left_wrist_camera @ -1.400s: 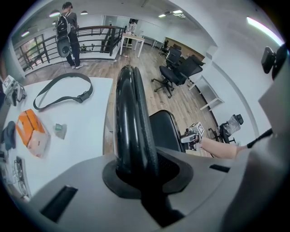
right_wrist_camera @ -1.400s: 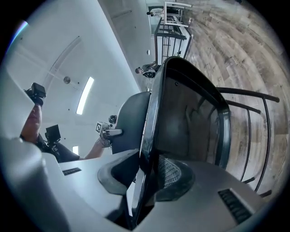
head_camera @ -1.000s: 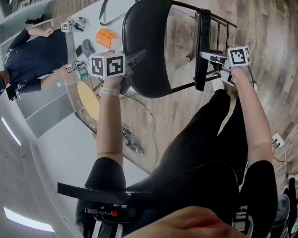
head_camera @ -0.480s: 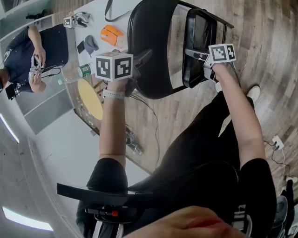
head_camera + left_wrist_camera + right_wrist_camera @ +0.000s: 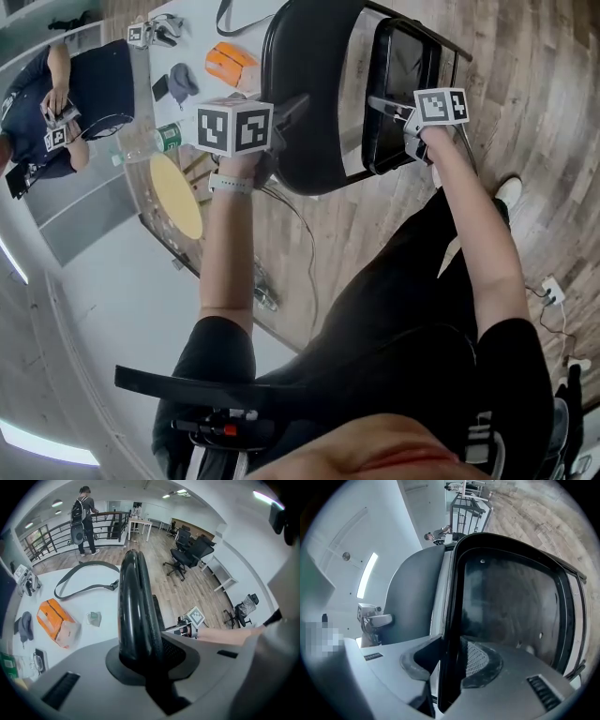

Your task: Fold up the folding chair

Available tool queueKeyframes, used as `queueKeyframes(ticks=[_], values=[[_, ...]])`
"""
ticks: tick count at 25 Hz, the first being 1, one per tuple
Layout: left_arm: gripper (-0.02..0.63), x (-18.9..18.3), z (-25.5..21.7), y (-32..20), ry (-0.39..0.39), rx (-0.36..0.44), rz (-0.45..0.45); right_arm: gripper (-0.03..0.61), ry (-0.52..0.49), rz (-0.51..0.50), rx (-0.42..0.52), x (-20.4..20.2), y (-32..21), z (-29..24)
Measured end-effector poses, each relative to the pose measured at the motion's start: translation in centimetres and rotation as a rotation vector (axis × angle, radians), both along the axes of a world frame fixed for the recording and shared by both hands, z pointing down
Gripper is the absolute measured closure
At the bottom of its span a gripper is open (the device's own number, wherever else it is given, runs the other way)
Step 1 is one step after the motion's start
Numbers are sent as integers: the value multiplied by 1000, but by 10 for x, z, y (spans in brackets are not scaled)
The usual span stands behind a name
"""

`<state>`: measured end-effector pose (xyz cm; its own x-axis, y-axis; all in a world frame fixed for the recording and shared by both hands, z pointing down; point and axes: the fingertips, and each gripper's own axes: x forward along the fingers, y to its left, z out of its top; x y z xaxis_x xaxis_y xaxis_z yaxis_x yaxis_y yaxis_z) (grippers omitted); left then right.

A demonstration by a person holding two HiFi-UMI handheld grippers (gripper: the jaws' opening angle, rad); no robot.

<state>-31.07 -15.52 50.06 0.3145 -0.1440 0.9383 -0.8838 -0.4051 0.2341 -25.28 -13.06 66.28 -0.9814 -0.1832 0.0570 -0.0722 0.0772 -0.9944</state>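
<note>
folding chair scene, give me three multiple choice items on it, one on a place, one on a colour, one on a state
1. What is the right claw doing?
A. hanging open, clear of everything
B. shut on the seat rim
C. shut on a bottle

2. What colour is the chair?
A. black
B. white
C. red

3. Where does the orange pack lie?
A. on the floor
B. on the seat
C. on the white table

Answers:
1 B: the right gripper view shows the seat's rim pinched between the pads.
2 A: its back and seat both show black in the head view.
3 C: the left gripper view shows it flat on the table, near a grey strap.
</note>
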Motion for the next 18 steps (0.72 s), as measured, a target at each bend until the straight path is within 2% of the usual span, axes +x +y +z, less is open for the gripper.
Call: queueKeyframes(ticks=[4, 6, 7, 8, 9, 14, 16, 18], values=[[550, 3, -3, -2, 21, 24, -2, 445, 11, 6, 16, 2, -2, 0], [517, -2, -8, -5, 6, 76, -15, 437, 26, 12, 21, 5, -2, -1], [479, -6, -11, -6, -8, 105, -18, 406, 44, 21, 27, 7, -4, -1], [443, -10, -15, -7, -15, 131, -22, 377, 69, 28, 38, 10, -7, 0], [439, -13, -19, -8, -10, 155, -28, 349, 101, 30, 54, 13, -9, 0], [420, -24, -53, -11, 43, 311, -94, 311, 285, 47, 158, 41, -31, 0], [422, -32, -78, -14, 62, 410, -148, 311, 353, 76, 245, 57, -45, -15], [421, -41, -108, -15, 95, 526, -208, 311, 418, 92, 414, 71, -56, -47]])
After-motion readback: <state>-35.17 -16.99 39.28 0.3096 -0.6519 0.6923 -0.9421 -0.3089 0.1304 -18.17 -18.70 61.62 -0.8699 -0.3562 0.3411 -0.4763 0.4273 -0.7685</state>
